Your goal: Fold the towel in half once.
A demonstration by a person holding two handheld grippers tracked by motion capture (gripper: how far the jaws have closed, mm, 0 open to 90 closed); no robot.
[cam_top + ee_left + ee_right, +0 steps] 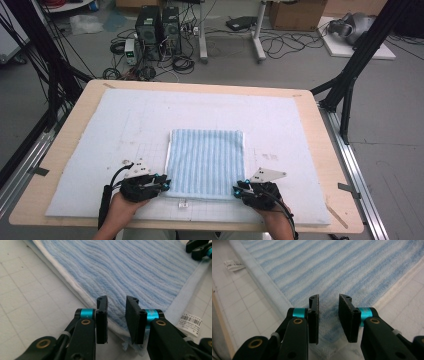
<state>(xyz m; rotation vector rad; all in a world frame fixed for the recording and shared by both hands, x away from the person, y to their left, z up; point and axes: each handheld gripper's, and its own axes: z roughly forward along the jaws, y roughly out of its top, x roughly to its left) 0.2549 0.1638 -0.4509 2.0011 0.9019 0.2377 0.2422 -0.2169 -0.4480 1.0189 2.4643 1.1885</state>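
A folded blue-and-white striped towel (205,162) lies flat on the white gridded mat (115,130). My left gripper (164,184) is at the towel's near left corner and my right gripper (239,189) at its near right corner. In the left gripper view the jaws (117,300) stand apart over the towel's (120,270) white-hemmed corner, with cloth showing in the gap and no pad pressing on it. The right gripper's jaws (328,298) likewise stand apart over the towel (332,265) corner. The other gripper (200,248) shows at the top right of the left gripper view.
A small barcode label (183,204) lies on the mat just in front of the towel's near edge. The mat covers a wooden table (325,150). Beyond the table, computers (157,30), cables and black frame legs (345,85) stand on the floor.
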